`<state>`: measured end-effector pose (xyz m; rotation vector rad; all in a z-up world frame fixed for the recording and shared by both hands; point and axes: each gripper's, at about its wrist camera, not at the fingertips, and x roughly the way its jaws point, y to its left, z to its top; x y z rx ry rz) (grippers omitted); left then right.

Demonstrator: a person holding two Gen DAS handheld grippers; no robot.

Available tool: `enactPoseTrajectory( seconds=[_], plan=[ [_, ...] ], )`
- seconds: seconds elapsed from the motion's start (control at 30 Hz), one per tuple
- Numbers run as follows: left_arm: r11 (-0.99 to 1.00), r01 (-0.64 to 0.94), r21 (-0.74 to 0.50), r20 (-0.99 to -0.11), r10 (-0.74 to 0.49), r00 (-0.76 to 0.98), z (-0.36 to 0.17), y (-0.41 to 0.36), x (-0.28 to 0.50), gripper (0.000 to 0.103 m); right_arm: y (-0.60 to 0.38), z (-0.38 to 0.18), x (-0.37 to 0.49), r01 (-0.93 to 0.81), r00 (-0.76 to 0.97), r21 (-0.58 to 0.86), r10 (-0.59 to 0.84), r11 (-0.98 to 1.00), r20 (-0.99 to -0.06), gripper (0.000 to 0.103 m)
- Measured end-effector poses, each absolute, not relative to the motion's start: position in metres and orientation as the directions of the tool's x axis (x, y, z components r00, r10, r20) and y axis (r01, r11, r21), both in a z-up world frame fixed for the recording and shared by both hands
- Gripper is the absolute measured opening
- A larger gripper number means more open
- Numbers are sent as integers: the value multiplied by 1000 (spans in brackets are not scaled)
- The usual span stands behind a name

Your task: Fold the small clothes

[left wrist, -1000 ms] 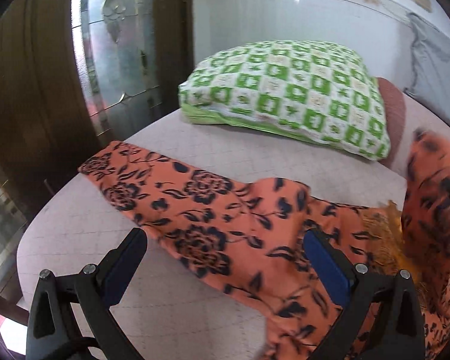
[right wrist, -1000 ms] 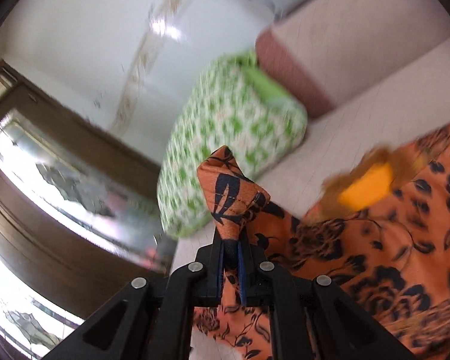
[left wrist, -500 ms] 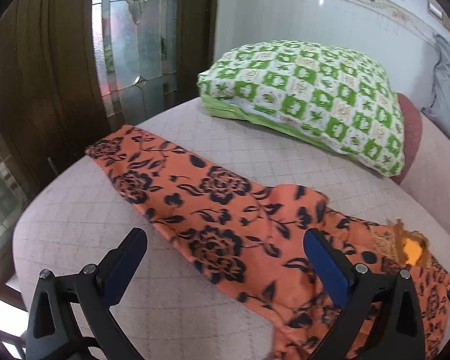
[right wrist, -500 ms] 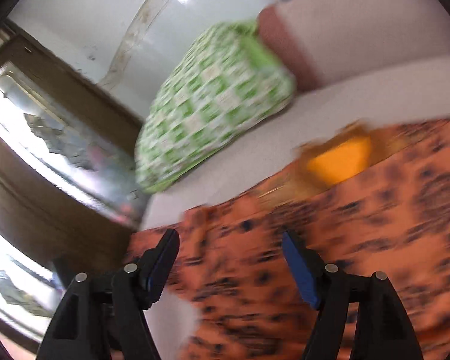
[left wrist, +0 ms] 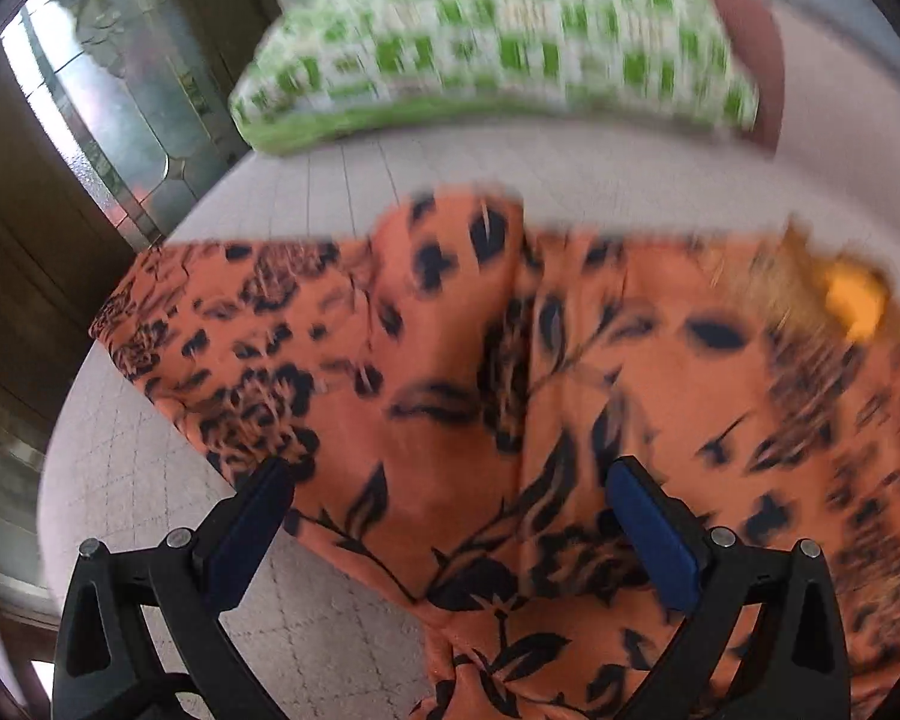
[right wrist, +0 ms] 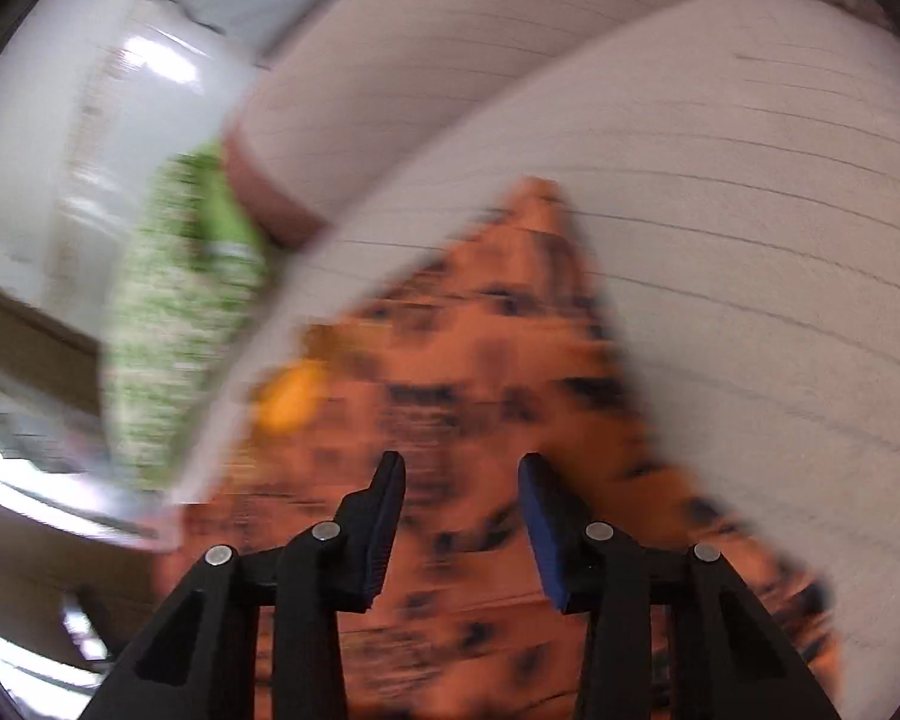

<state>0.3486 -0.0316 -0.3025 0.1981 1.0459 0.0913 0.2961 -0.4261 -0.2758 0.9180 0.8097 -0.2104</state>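
Observation:
An orange garment with black flower print (left wrist: 450, 372) lies spread on the pale quilted bed (left wrist: 150, 480). Its yellow neck label (left wrist: 855, 306) shows at the right. My left gripper (left wrist: 450, 474) is open and hovers low over the garment's near edge. In the right wrist view the same garment (right wrist: 498, 372) is blurred by motion, with the yellow label (right wrist: 288, 396) at its left. My right gripper (right wrist: 459, 468) is open and empty just above the cloth.
A green and white checked pillow (left wrist: 498, 42) lies at the head of the bed, and shows in the right wrist view (right wrist: 174, 324). A wooden door with patterned glass (left wrist: 108, 108) stands left of the bed. A pink cushion (left wrist: 750, 48) sits behind the pillow.
My right gripper let go of the garment corner, opened, and swung right over the cloth. My left gripper moved forward and down over the garment.

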Motion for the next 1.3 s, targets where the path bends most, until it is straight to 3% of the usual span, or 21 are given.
enactPoseTrajectory(
  seconds=[0.2, 0.4, 0.47, 0.5, 0.53, 0.73, 1.0, 1.2, 1.3],
  plan=[
    [990, -4, 141, -842, 122, 526, -288, -18, 344, 103, -429, -267, 278, 459, 704, 636, 183, 621, -686, 31],
    [984, -178, 10, -801, 114, 587, -253, 65, 344, 103, -382, -224, 230, 278, 773, 700, 279, 657, -569, 34],
    [962, -271, -17, -806, 147, 573, -255, 106, 347, 103, -361, -224, 218, 240, 777, 706, 304, 666, -551, 47],
    [952, -306, -19, -815, 163, 556, -258, 124, 349, 103, -354, -227, 216, 237, 773, 699, 305, 674, -556, 65],
    [943, -332, -23, -824, 170, 540, -262, 139, 352, 103, -346, -230, 216, 234, 769, 685, 300, 690, -565, 69],
    [878, -447, -173, -849, 97, 520, -277, 229, 365, 103, -318, -254, 239, 211, 716, 690, 371, 692, -591, 69],
    [764, -526, -373, -847, -49, 530, -295, 291, 397, 99, -304, -268, 271, 184, 676, 670, 403, 719, -617, 69],
    [760, -530, -377, -841, -41, 539, -303, 289, 415, 97, -302, -268, 273, 184, 682, 655, 385, 733, -622, 69],
    [769, -523, -368, -828, -15, 560, -305, 284, 423, 87, -299, -268, 273, 182, 685, 645, 374, 742, -625, 69]
  ],
)
